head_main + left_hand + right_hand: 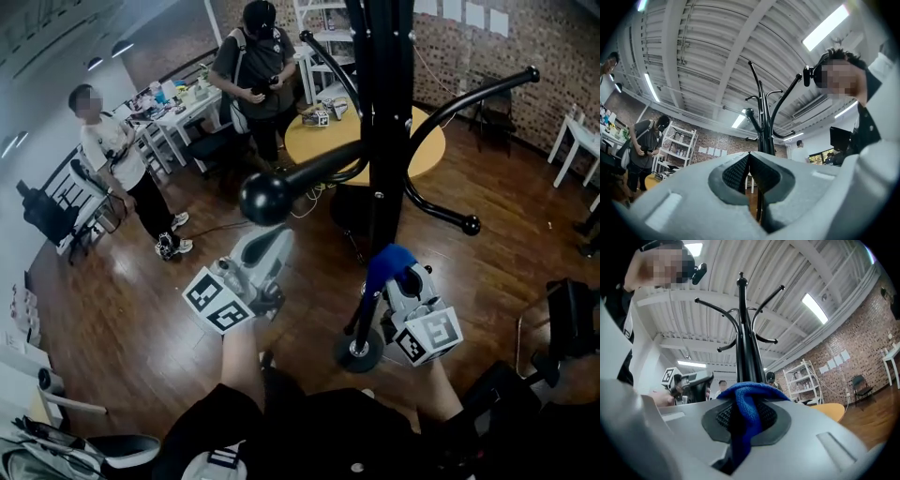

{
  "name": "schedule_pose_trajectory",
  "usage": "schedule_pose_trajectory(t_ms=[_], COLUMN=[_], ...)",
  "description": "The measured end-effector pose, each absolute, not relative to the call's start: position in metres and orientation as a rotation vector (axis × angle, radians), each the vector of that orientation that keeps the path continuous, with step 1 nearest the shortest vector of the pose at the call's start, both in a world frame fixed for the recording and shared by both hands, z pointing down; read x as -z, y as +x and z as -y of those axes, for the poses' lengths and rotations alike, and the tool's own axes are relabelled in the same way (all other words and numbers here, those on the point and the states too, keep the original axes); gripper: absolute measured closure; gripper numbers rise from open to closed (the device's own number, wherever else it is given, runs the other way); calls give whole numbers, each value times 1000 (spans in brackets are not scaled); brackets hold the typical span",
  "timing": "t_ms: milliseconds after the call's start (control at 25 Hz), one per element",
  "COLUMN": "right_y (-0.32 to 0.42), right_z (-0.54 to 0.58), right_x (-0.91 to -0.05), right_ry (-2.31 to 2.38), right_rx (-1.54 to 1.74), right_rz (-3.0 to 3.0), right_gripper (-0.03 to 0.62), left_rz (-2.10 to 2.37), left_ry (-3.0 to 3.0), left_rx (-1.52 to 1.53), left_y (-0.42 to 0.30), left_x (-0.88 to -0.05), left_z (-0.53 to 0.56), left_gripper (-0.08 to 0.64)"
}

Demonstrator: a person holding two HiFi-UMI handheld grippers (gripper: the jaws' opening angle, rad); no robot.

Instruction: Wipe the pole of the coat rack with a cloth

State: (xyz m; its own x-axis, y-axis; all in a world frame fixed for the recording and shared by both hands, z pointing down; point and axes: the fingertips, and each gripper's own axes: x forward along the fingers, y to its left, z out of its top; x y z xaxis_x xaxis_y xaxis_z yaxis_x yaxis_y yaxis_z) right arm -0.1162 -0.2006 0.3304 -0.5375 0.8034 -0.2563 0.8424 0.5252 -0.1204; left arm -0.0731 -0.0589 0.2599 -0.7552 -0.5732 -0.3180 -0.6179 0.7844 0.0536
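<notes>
My right gripper (405, 281) was clamped on the blue cloth (388, 262). A fold was bunched past the jaw tips so that fabric, not plastic, would meet the coat rack pole (388, 141) directly ahead of it. The cloth appeared to touch the lower pole, but contact could not be confirmed. My left gripper (265, 251), jaws closed on nothing, was held off to the right gripper's left, likely so as not to obstruct the wipe.

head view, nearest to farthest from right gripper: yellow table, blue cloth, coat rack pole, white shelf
1. blue cloth, in the right gripper
2. coat rack pole, just behind
3. yellow table, beyond the pole
4. white shelf, far back
</notes>
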Motion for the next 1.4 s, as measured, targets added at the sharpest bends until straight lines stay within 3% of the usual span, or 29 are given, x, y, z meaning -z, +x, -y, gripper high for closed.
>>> schedule_pose_trajectory(t_ms=[280, 560, 1400], right_y=[-135, -90, -101], right_z=[164, 94, 89], right_x=[-264, -211, -223], right_ry=[1076, 474, -85], right_rx=[319, 152, -68], right_rz=[-2592, -2717, -2806], right_gripper=[569, 569, 569], left_rz=[-2582, -2365, -1945], left_ry=[-1177, -1676, -2220], left_rx=[-255, -336, -347], left_y=[-107, -108, -205], left_x=[-270, -260, -267], left_z=[-15, -100, -24], left_gripper=[560, 560, 560])
